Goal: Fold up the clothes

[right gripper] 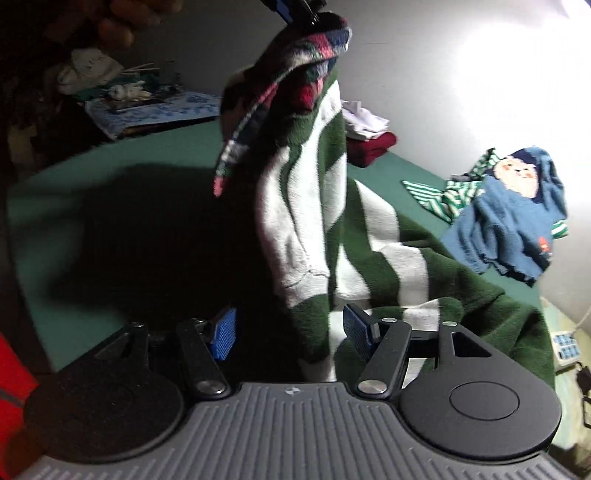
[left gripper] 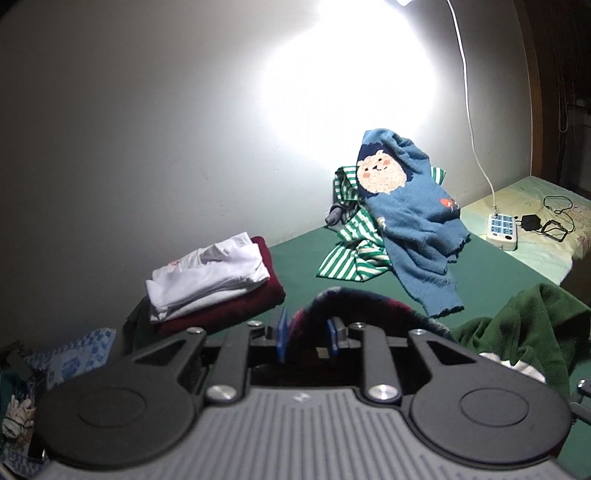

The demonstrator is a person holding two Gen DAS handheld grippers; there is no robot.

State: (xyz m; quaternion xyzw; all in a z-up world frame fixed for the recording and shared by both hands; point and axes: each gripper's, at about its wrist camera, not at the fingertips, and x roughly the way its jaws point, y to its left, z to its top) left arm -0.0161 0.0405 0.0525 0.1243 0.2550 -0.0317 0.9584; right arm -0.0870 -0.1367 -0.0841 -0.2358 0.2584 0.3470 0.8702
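Note:
A dark green and white striped fleece garment with a plaid lining hangs over the green bed sheet. My left gripper is shut on its plaid edge and holds it up; in the right wrist view the left gripper is at the top. My right gripper stands open low down. The hanging cloth passes between its blue pads without being pressed. The rest of the garment lies bunched on the bed.
A folded white top on a maroon one sits at the left by the wall. A blue bear sweater lies over a green striped shirt at the back. A power strip with cables sits far right. Clutter fills the left bedside.

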